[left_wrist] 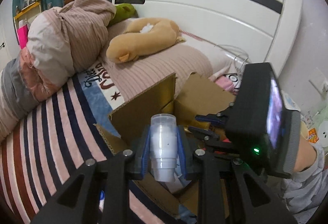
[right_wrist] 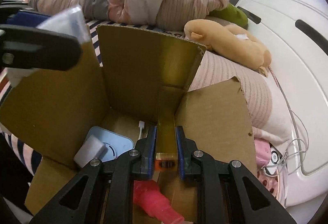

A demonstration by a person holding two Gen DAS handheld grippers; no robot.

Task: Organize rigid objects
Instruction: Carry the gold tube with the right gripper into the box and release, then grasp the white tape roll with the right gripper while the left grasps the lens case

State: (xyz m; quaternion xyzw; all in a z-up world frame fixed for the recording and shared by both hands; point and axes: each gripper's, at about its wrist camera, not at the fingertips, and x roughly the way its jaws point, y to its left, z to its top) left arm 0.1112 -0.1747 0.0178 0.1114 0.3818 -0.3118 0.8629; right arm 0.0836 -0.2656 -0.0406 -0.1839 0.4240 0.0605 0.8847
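Note:
My left gripper [left_wrist: 163, 149] is shut on a clear plastic bottle with a white inside [left_wrist: 163, 142], held above the near edge of an open cardboard box [left_wrist: 141, 109] on the bed. My right gripper [right_wrist: 166, 149] is shut on a long gold box with an orange end [right_wrist: 165, 142], standing in the cardboard box [right_wrist: 133, 72] against its far corner. The right gripper also shows in the left wrist view [left_wrist: 205, 127], and the left gripper with its bottle [right_wrist: 67, 23] shows at the upper left of the right wrist view.
Inside the box lie a light blue device [right_wrist: 116, 145], a grey block [right_wrist: 90, 151], a white cable plug [right_wrist: 141, 125] and a pink plastic item [right_wrist: 155, 201]. A tan plush toy [left_wrist: 143, 39], bundled bedding [left_wrist: 67, 39] and a white headboard [left_wrist: 205, 8] surround it. White cables [right_wrist: 287, 154] lie at right.

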